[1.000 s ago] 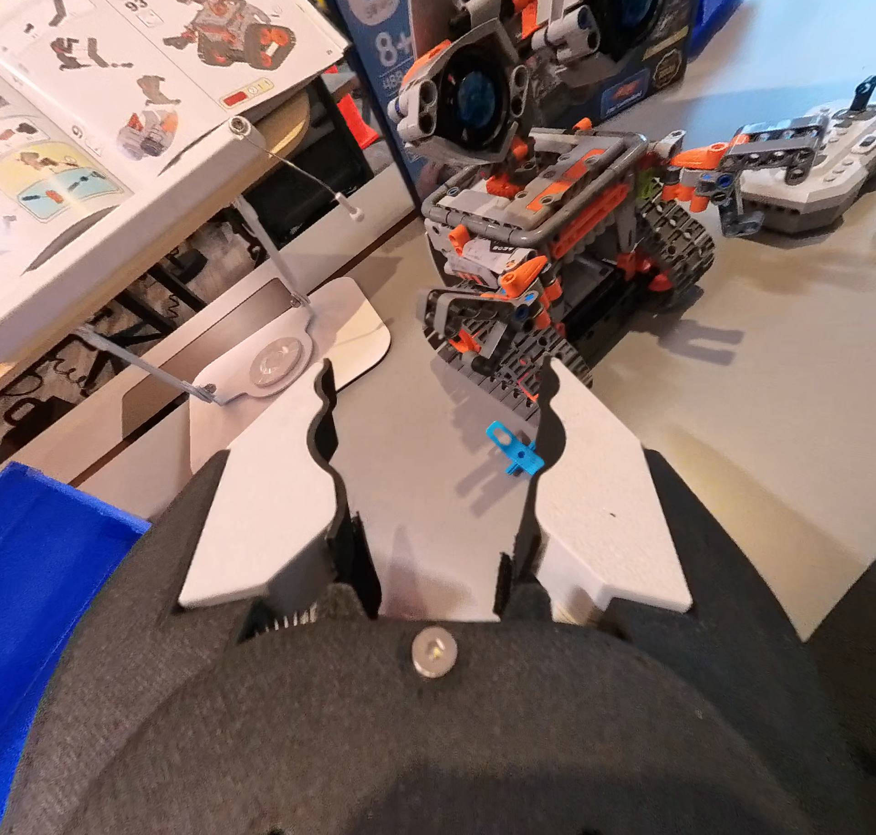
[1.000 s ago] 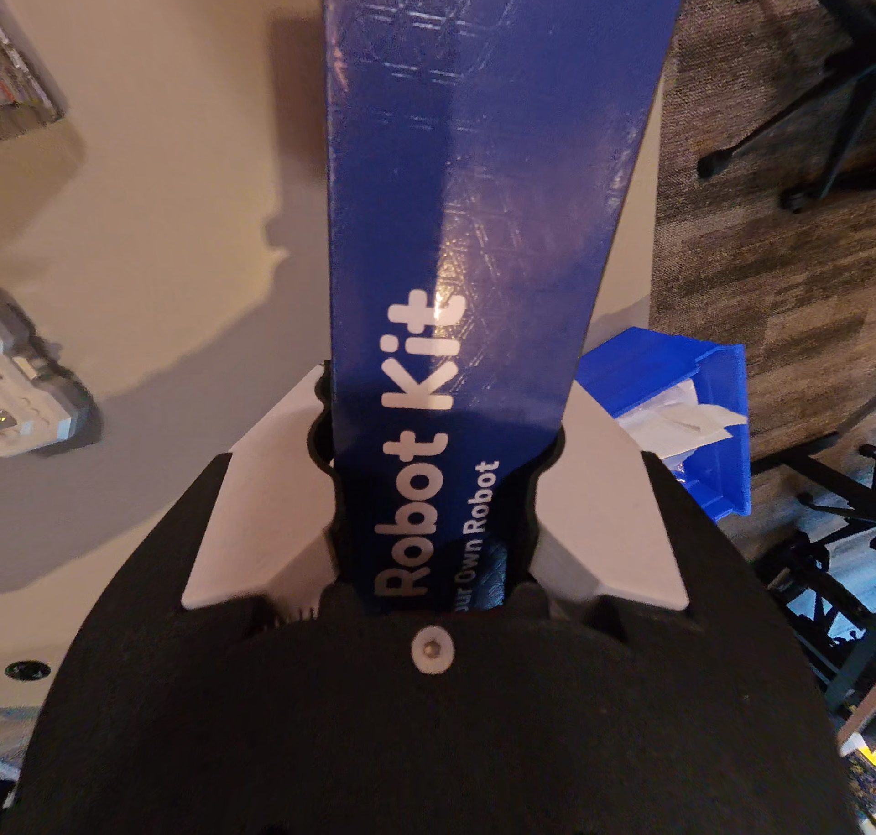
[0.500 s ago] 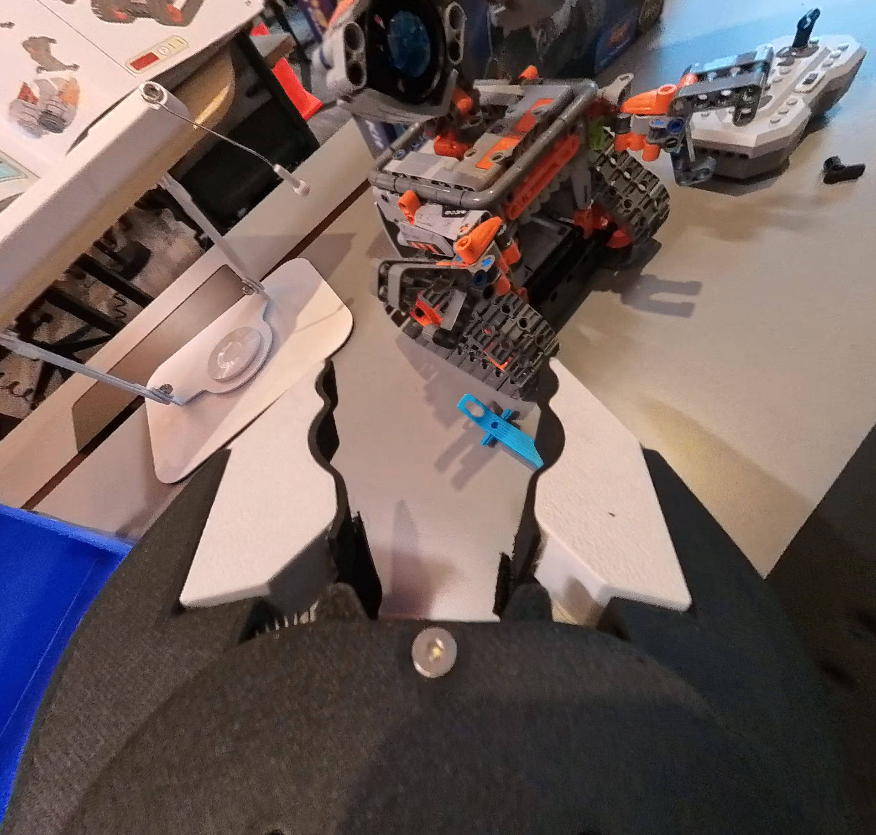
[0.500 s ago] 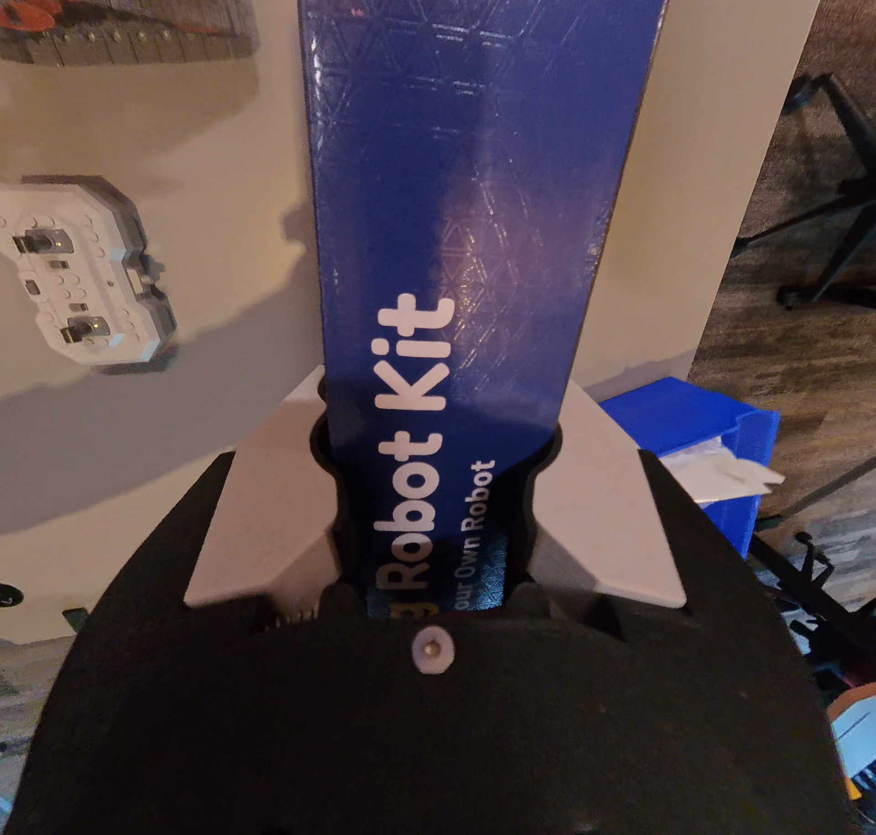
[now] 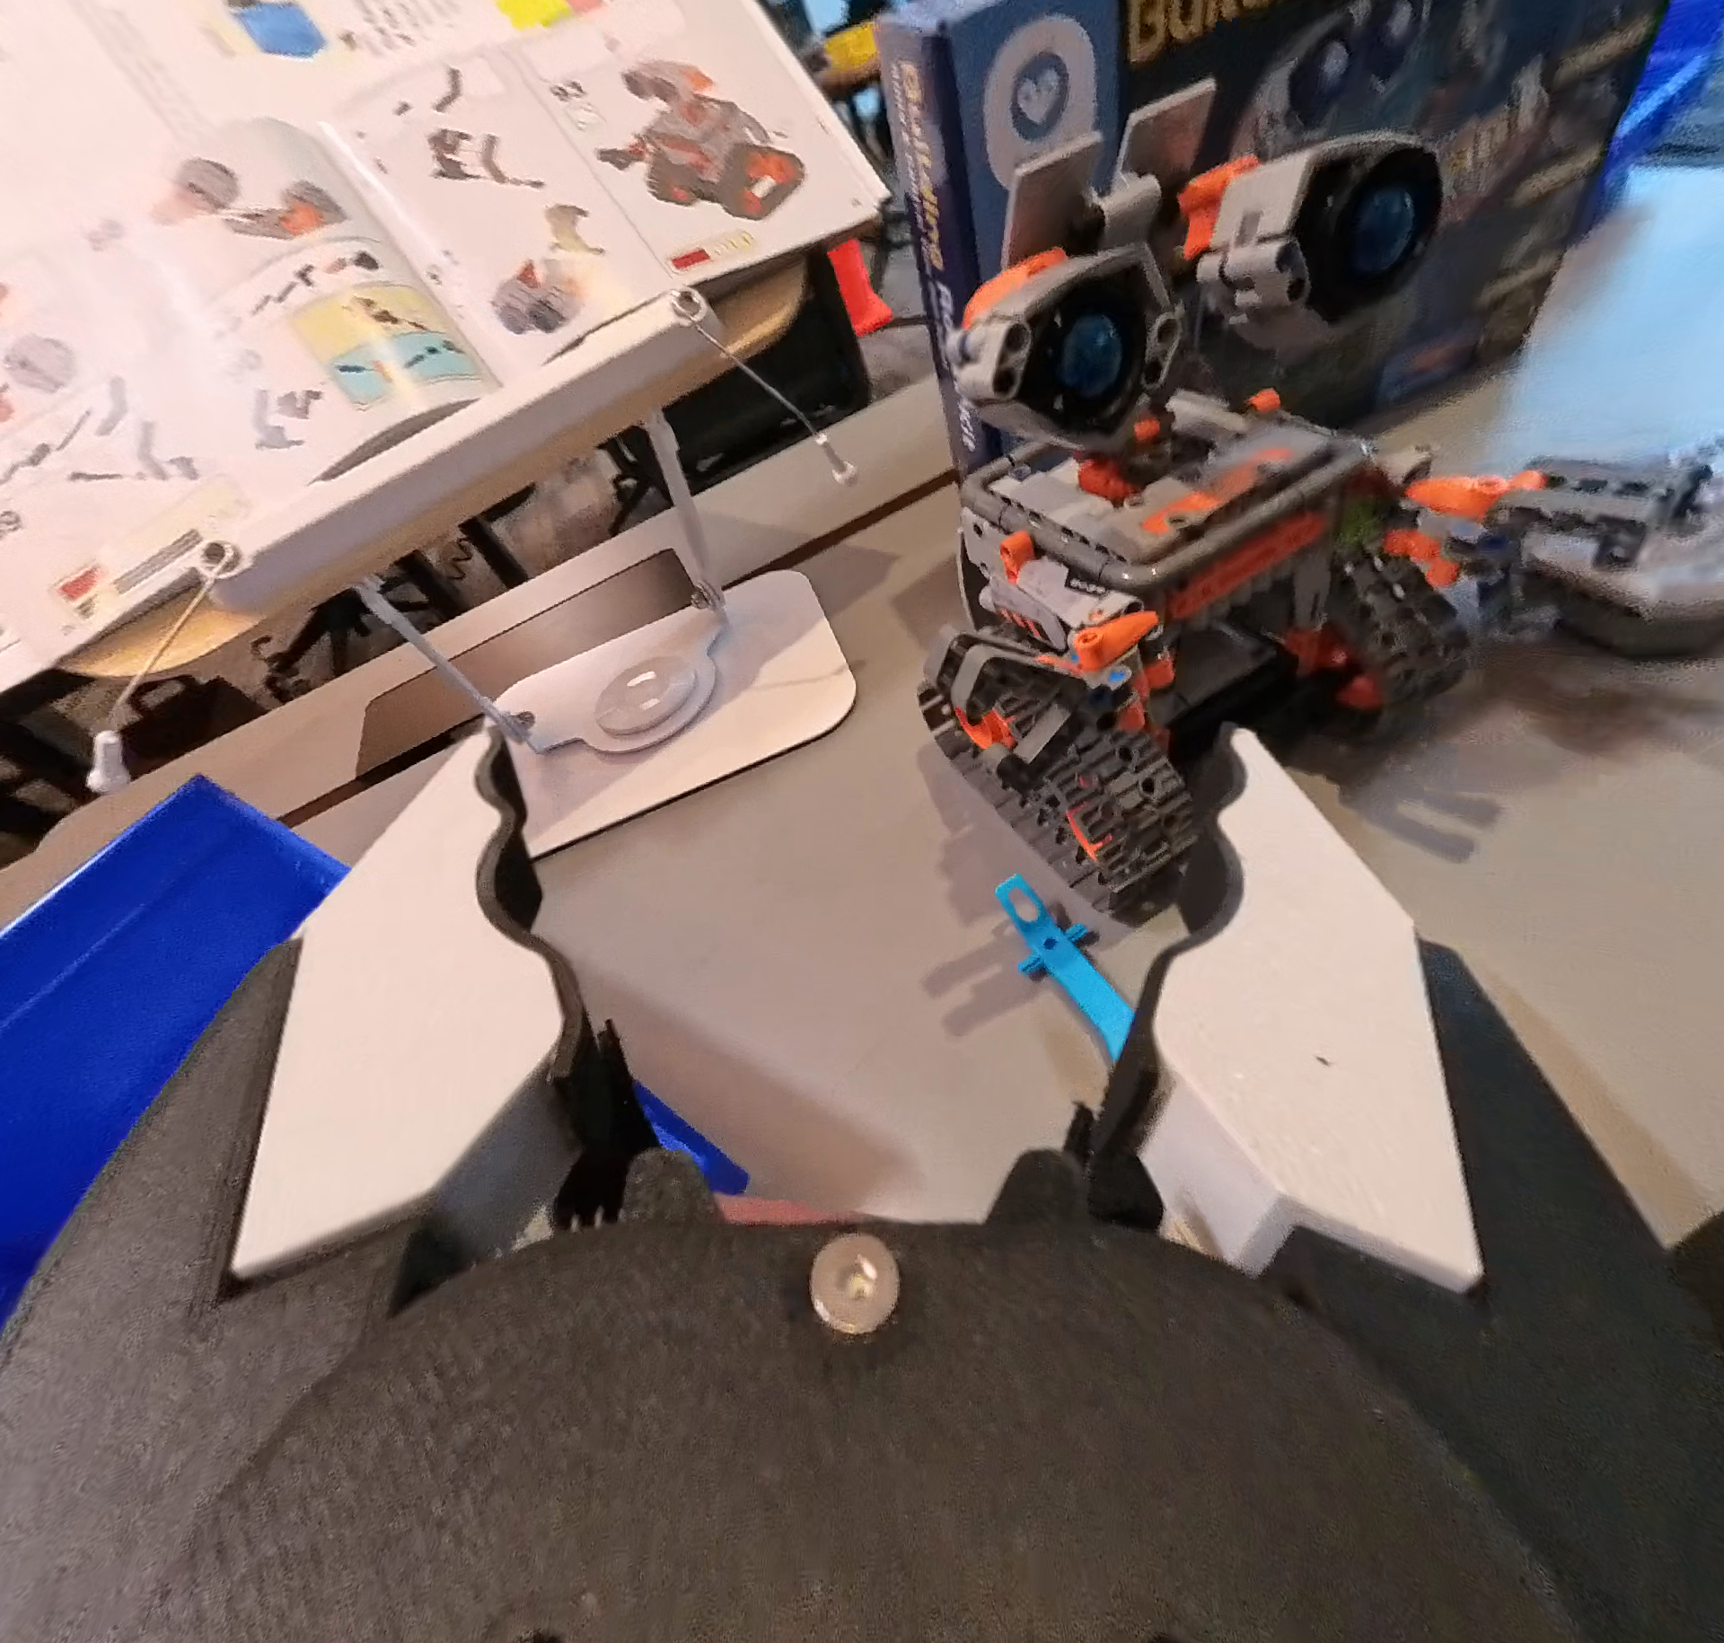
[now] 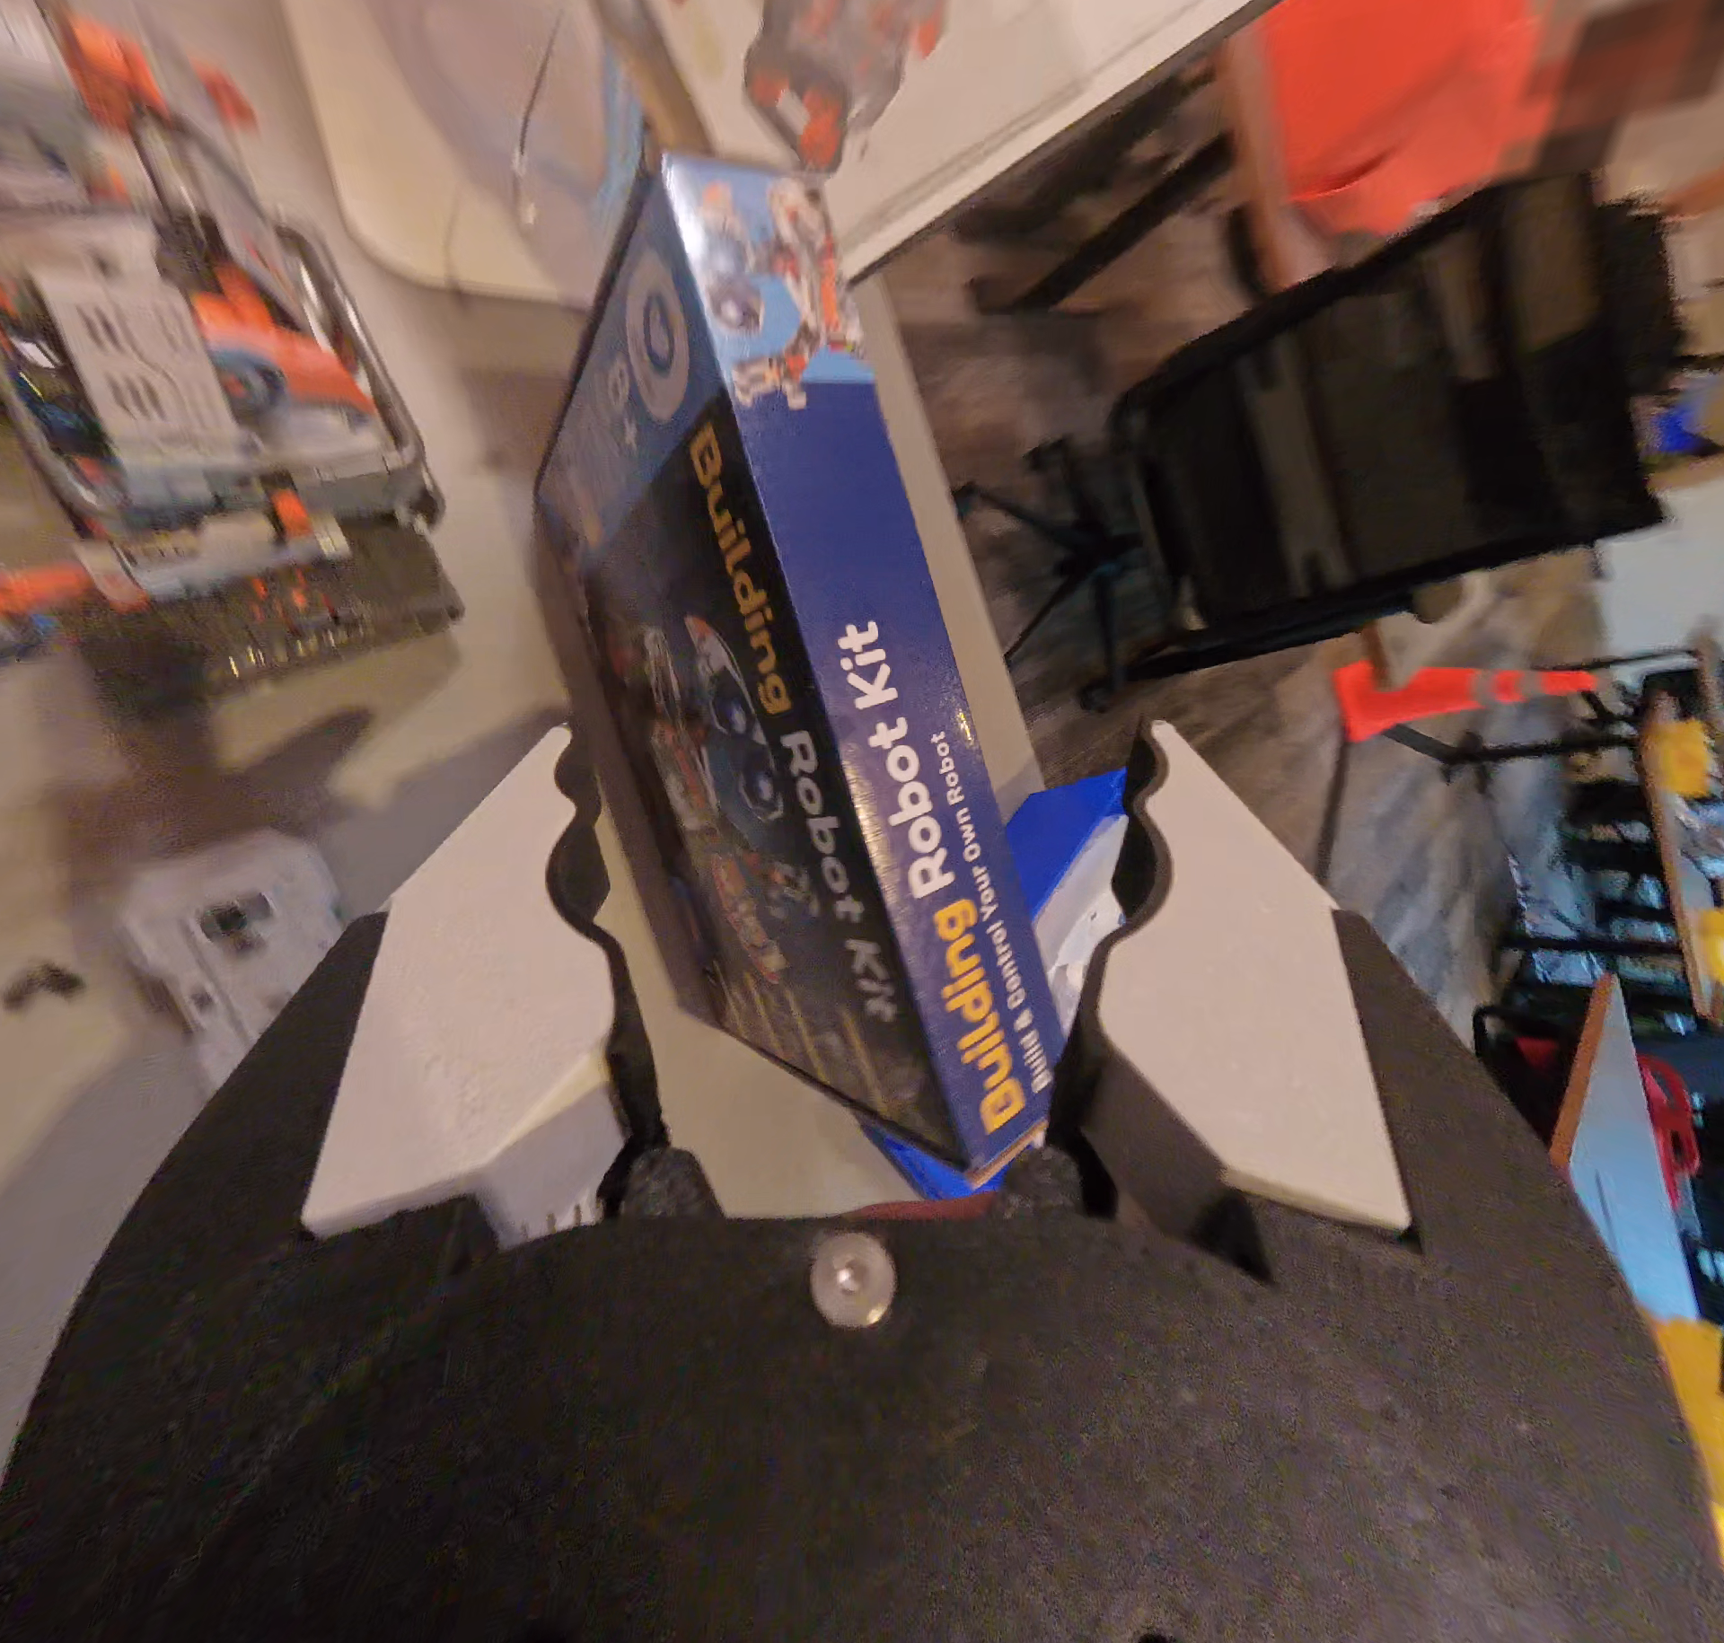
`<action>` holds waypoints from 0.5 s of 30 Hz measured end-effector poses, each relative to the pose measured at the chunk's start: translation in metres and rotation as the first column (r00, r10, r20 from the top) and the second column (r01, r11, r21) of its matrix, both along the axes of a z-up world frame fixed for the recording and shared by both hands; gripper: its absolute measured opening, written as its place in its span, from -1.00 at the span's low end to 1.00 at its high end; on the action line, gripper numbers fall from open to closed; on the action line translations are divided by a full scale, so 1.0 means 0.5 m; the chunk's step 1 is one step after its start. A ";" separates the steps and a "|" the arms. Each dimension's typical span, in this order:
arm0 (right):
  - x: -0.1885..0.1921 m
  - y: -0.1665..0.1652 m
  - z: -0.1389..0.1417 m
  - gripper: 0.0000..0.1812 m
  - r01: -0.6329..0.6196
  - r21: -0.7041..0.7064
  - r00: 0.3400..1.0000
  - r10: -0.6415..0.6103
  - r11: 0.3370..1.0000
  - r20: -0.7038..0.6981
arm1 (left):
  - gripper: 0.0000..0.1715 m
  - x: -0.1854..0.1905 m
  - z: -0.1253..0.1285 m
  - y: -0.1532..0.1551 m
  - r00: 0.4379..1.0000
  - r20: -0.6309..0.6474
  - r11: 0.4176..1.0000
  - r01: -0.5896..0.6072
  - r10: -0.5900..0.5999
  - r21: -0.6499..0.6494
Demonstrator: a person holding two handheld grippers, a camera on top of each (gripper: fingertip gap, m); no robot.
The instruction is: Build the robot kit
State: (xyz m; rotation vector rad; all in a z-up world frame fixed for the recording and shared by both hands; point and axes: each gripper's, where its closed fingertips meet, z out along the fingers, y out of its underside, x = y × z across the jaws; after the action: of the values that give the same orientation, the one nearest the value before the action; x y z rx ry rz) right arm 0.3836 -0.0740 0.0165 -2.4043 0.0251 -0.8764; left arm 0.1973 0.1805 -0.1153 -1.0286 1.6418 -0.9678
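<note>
Blue cardboard marks the change in the left wrist view. The box (image 5: 1353,152) now stands in full at the back of the worktop (image 5: 746,973), behind the toy robot (image 5: 1166,572), where half a second ago only its lower part showed. The left tool (image 5: 866,759) has drawn back and lifted a little. Its fingers are spread with nothing between them, as before. A small blue plastic piece (image 5: 1054,945) lies just by the right finger, close in front of the robot's track. An open booklet (image 5: 420,152) rests on a wire stand (image 5: 746,665), and a blue bin (image 5: 140,945) sits at the near left.

Only the right wrist view shows the release. The right tool (image 6: 858,740), which was clamped on the box (image 6: 793,665) a moment ago, has its fingers parted wider than the box, which leans between them. Whether the box's near corner touches the right finger is unclear. This view is blurred. It also shows a white controller (image 6: 224,927) and a second blue bin (image 6: 1073,815), which the left view lacks.
</note>
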 end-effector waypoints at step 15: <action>-0.320 0.047 -0.190 0.30 0.370 0.692 0.910 -0.391 0.620 -0.137 | 0.75 -0.040 0.035 -0.065 0.952 0.187 0.968 -0.221 0.241 -0.120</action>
State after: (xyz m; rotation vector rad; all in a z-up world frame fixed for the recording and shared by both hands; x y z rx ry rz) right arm 0.2237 -0.0503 -0.0783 -1.6549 0.7633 -0.8696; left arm 0.1770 0.1482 -0.0978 -1.1228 1.2880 -0.9668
